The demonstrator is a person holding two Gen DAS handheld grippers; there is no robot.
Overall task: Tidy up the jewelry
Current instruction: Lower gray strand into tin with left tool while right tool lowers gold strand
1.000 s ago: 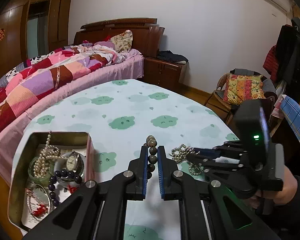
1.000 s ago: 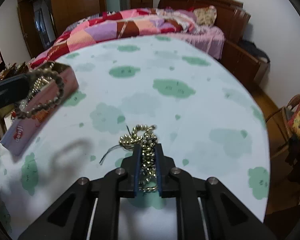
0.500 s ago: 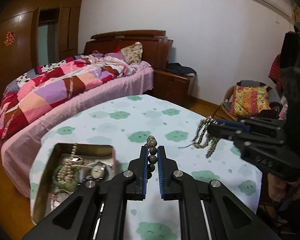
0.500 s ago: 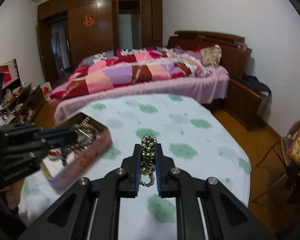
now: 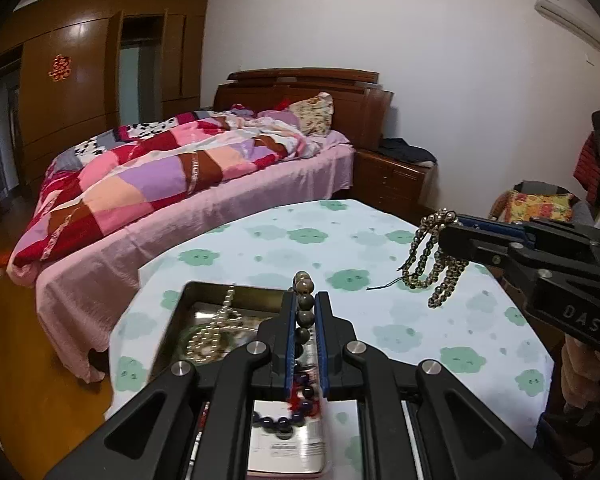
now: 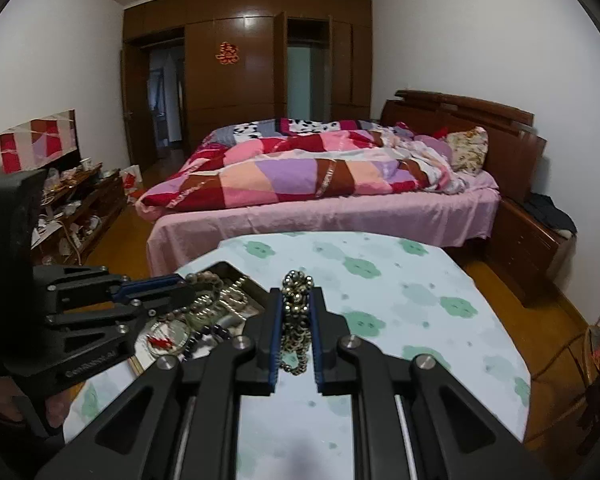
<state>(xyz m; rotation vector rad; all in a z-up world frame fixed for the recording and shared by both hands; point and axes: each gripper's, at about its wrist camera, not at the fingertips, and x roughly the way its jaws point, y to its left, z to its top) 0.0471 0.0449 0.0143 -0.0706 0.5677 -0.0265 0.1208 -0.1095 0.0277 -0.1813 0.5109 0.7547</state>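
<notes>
My left gripper is shut on a brown bead bracelet and holds it over the open metal tin, which holds a pearl strand and other jewelry. My right gripper is shut on a small-beaded gold-brown necklace. In the left wrist view the right gripper holds the necklace dangling in loops high above the table. In the right wrist view the left gripper hovers over the tin.
The round table has a pale cloth with green cloud prints. A bed with a patchwork quilt stands behind it. A nightstand and a chair with a cushion stand at the right. A cluttered low cabinet stands at the left.
Both grippers rose well above the table. The right gripper lifted the necklace off the cloth. The left gripper moved over the tin with the bracelet.
</notes>
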